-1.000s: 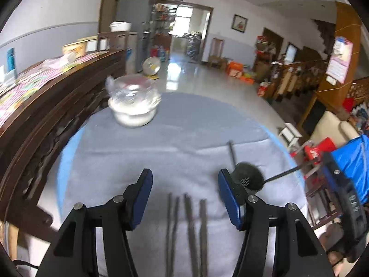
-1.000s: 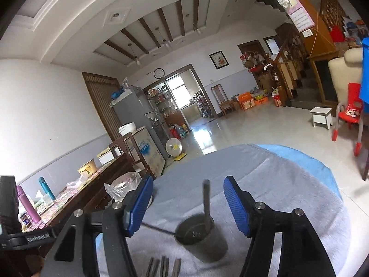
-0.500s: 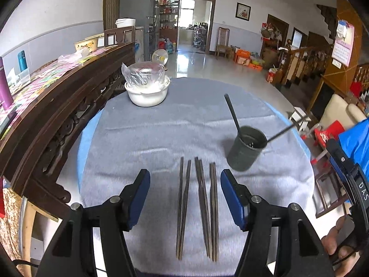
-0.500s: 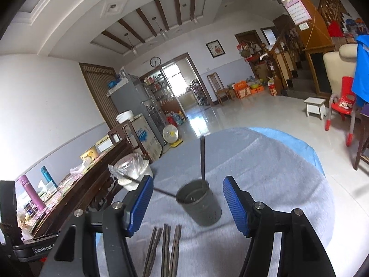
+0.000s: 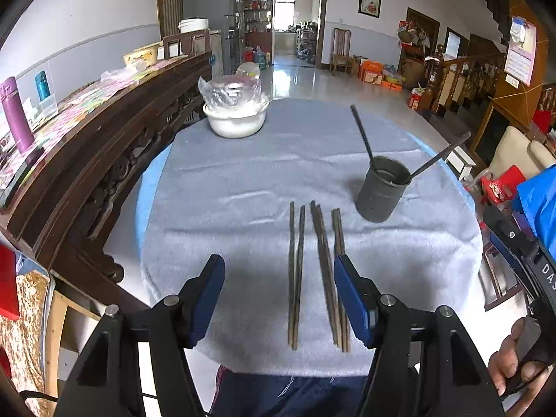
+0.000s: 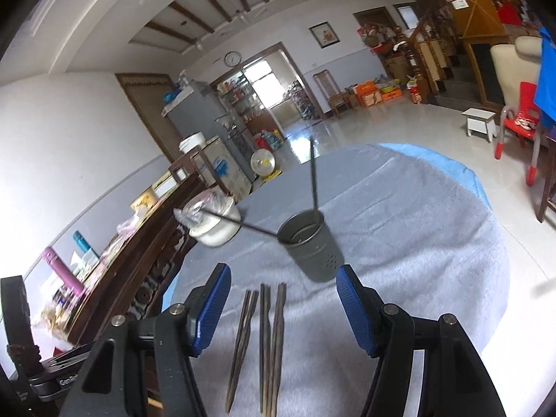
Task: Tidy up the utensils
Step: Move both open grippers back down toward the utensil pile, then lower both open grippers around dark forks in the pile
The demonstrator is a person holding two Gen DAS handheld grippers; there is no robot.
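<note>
Both grippers, left (image 5: 278, 290) and right (image 6: 283, 304), are spread and empty above the chopsticks (image 5: 314, 274), which lie on the cloth (image 5: 226, 208) near the cup (image 5: 380, 191). Risk: closely packed sticks invite pinching several, scattering neighbours or tipping the cup.

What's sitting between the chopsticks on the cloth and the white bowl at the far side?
Nothing: in the left wrist view, only bare grey cloth lies between the chopsticks and the white bowl. The grey holder stands off to the right.
</note>
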